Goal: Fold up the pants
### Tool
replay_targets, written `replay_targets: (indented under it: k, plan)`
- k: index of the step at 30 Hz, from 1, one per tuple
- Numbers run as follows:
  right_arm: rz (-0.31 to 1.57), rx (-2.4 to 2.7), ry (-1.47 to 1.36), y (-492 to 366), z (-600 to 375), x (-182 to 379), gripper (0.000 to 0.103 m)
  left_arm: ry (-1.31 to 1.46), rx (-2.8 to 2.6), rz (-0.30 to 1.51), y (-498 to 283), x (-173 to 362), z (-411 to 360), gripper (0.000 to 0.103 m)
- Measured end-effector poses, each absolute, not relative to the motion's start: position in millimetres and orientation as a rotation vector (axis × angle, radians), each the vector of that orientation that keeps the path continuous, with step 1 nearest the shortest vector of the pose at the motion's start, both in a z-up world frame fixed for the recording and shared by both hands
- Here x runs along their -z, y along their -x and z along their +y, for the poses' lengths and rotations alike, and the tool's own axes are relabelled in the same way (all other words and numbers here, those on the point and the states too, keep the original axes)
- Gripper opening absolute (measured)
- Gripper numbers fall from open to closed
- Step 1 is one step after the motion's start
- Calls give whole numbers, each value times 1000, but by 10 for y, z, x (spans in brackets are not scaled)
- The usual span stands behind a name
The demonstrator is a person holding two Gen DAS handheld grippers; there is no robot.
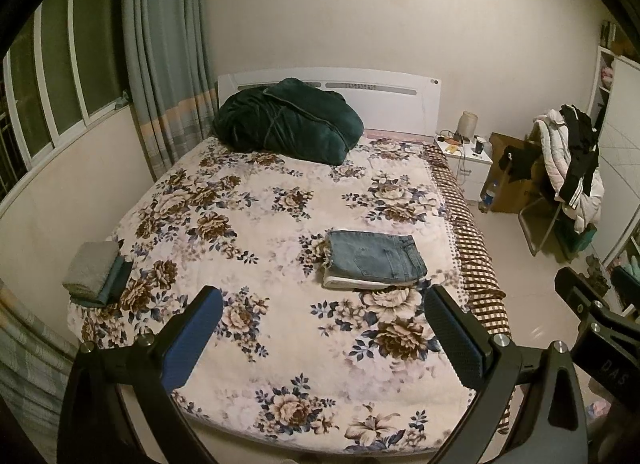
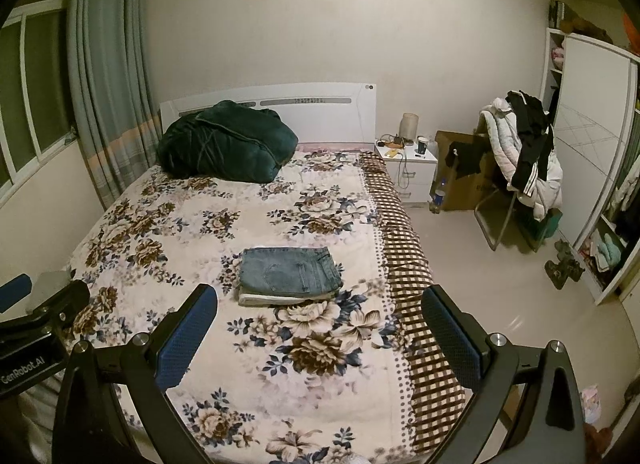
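Observation:
Blue jeans (image 1: 376,260) lie folded in a neat rectangle on top of a folded white garment, on the right half of the flower-patterned bed (image 1: 256,223). They also show in the right wrist view (image 2: 290,270). My left gripper (image 1: 322,316) is open and empty, held above the foot of the bed, short of the jeans. My right gripper (image 2: 318,316) is open and empty, also above the foot of the bed, near the jeans. Each gripper's body shows at the edge of the other's view.
A dark green quilt (image 1: 288,119) is bundled at the headboard. Folded grey and teal cloths (image 1: 96,276) sit at the bed's left edge. A white nightstand (image 1: 466,159), a cardboard box, a chair heaped with clothes (image 1: 572,167) and a wardrobe (image 2: 592,167) stand to the right.

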State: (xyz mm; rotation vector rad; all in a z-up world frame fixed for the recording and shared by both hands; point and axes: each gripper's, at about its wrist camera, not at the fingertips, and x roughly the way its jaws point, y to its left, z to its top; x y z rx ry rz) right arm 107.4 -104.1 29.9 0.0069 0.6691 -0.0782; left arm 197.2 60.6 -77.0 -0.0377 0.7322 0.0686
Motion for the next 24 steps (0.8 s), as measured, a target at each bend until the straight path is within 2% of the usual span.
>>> replay_targets:
  k: [24]
  plan:
    - [662,85,-19,-924,-1065,-337,103,40,-71,736,-1907,779,570,103]
